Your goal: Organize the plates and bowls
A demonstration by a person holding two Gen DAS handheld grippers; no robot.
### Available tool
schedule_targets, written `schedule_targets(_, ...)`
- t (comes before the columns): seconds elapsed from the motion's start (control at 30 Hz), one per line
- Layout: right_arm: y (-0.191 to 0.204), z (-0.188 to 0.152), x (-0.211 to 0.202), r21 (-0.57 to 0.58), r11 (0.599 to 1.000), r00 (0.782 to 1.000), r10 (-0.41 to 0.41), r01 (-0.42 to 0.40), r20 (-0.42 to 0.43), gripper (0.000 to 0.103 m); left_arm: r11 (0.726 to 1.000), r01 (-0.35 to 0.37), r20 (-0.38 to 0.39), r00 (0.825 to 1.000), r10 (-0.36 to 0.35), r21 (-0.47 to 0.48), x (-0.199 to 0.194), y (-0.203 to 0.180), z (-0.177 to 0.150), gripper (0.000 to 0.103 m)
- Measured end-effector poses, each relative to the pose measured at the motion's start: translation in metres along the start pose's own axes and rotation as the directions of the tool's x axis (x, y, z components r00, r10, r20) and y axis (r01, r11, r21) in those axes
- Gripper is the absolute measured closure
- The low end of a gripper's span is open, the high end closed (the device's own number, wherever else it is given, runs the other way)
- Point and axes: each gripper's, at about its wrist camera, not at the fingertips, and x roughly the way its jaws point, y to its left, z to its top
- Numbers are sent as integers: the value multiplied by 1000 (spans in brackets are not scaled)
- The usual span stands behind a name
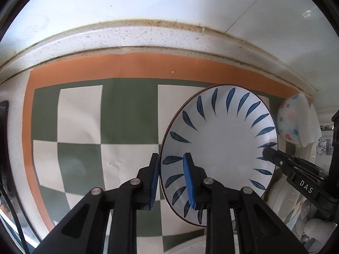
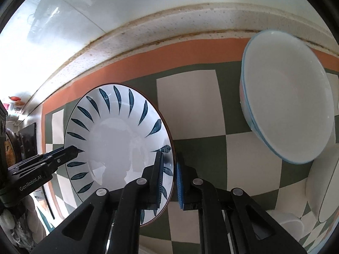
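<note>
- The left gripper (image 1: 172, 180) clamps the near-left rim of the leaf plate (image 1: 222, 148).
- The right gripper (image 2: 170, 182) clamps its right rim above the checkered mat (image 2: 190, 105).
- A white bowl (image 2: 286, 105) stands far right.

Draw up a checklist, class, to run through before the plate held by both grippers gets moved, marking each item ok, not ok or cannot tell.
1. Left gripper straddles the plate rim: ok.
2. Right gripper straddles the opposite rim: ok.
3. Both grips fully tight: cannot tell.
4. Plate lifted off the checked mat: cannot tell.
5. Plate apart from the white bowl: ok.
6. Spotted bowl apart from the plate's edge: cannot tell.
</note>
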Motion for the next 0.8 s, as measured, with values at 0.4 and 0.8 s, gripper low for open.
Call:
schedule_targets(0.4,17,-35,-69,-63,995,995,85,-82,53,90,1000,10,73,997,-11,6,-77,18,-56,83)
schedule_targets(0.8,38,-116,-109,-138,983,991,130,-123,45,90,1000,4,85,996,-3,-9,-106,17,-131,83)
